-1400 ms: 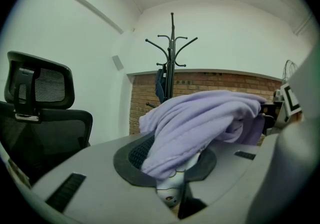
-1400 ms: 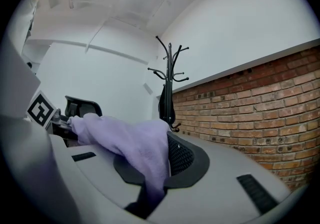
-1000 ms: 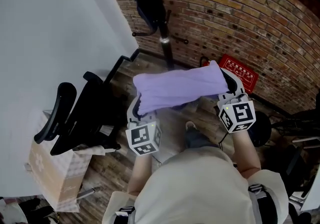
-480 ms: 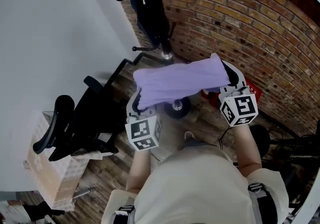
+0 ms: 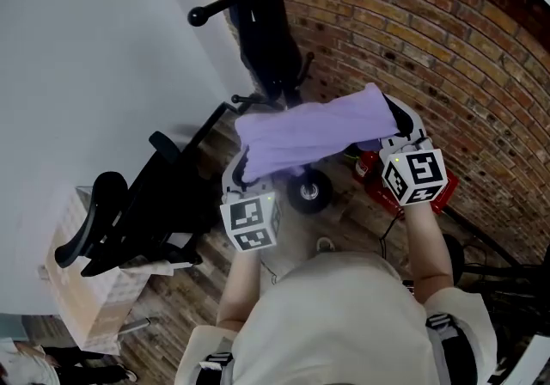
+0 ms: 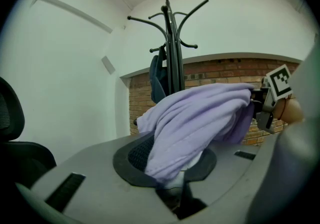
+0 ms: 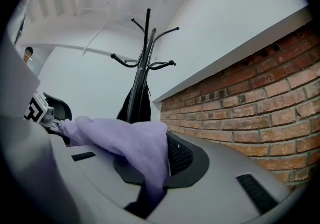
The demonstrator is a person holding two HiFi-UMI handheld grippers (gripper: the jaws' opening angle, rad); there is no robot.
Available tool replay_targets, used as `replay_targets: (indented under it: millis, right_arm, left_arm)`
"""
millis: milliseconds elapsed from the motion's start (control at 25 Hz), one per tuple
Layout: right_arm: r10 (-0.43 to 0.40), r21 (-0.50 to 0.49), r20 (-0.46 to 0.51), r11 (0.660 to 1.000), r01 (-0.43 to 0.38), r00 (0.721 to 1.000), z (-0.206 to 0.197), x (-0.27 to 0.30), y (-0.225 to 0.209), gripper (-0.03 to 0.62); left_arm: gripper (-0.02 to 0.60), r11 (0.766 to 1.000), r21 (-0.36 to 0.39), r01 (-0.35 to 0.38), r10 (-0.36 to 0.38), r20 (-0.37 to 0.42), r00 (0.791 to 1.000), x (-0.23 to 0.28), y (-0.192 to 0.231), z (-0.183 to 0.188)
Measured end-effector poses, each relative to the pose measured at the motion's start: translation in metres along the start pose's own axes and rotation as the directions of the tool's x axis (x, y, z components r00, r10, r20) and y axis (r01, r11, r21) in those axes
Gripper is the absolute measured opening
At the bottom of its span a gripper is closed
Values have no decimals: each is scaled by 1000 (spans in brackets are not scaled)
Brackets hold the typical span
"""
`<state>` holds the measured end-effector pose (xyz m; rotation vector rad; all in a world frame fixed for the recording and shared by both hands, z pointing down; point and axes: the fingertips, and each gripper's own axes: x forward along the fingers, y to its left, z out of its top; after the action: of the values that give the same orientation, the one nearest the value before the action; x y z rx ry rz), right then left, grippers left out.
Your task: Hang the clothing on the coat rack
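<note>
Between both grippers: purple garment (image 5: 314, 136) held stretched
left gripper (image 5: 241, 173): clamped on purple garment
right gripper (image 5: 400, 124): clamped on purple garment
coat rack (image 5: 268, 39): just ahead

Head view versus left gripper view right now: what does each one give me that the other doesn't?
Head view only: the cardboard box, a red box on the wood floor, and the person's torso. Left gripper view only: the coat rack's top spike and full crown of hooks, and the left gripper pinching the purple garment up close. Both: that garment stretched between the grippers, the right gripper, the brick wall, and a dark item hanging on the rack.
</note>
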<state>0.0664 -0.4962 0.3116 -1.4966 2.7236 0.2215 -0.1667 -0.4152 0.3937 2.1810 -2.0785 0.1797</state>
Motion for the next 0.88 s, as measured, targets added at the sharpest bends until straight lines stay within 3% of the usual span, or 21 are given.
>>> replay_targets:
  millis: [880]
  right_arm:
    - [51,37,-130,998,-47,990,-81,85,-43,21]
  left_arm:
    - [74,996,60,-59,65,-116,991,74,1,-40]
